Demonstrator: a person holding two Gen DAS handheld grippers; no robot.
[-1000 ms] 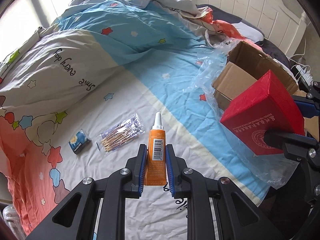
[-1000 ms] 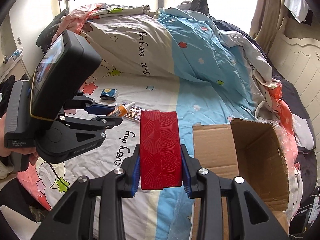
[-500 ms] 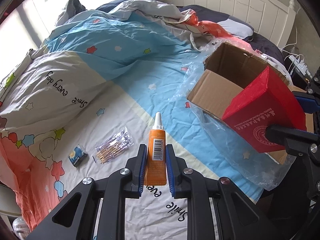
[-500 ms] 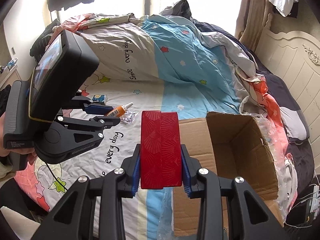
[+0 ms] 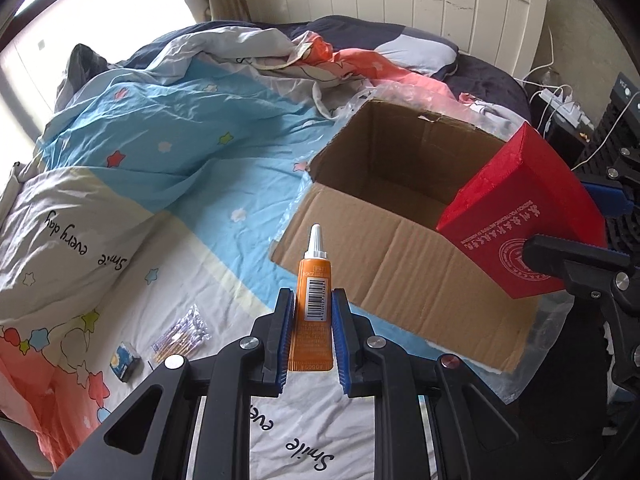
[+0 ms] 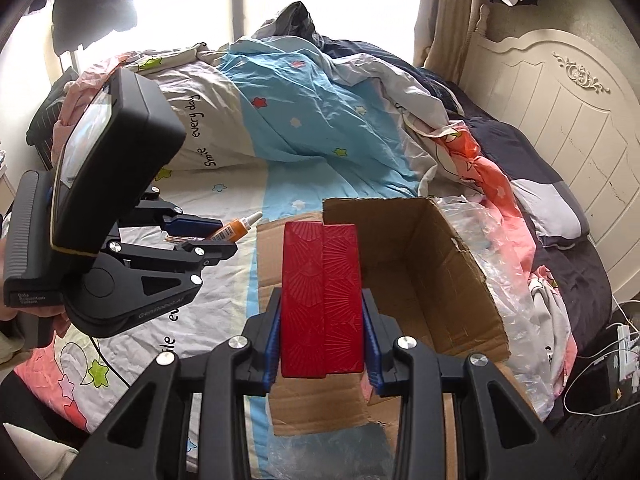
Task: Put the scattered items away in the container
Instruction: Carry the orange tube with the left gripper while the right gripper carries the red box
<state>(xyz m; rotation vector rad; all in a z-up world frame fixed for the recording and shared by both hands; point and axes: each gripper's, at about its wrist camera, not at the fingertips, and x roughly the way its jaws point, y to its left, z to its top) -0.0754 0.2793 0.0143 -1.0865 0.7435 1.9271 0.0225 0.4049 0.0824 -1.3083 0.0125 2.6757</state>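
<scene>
My left gripper is shut on an orange tube with a white nozzle, held above the bed just left of the open cardboard box. My right gripper is shut on a red box and holds it over the near rim of the cardboard box. The red box also shows in the left wrist view, over the box's right corner. The left gripper and tube show in the right wrist view. A packet of sticks and a small blue box lie on the quilt.
The cardboard box sits on clear plastic film on a bed with a rumpled star-print quilt. A white headboard stands behind. A power strip with cables lies beside the bed at right.
Both grippers have moved toward the cardboard box with their loads. The box now looms larger in both views; the sticks packet and small blue box have fallen behind at lower left.
</scene>
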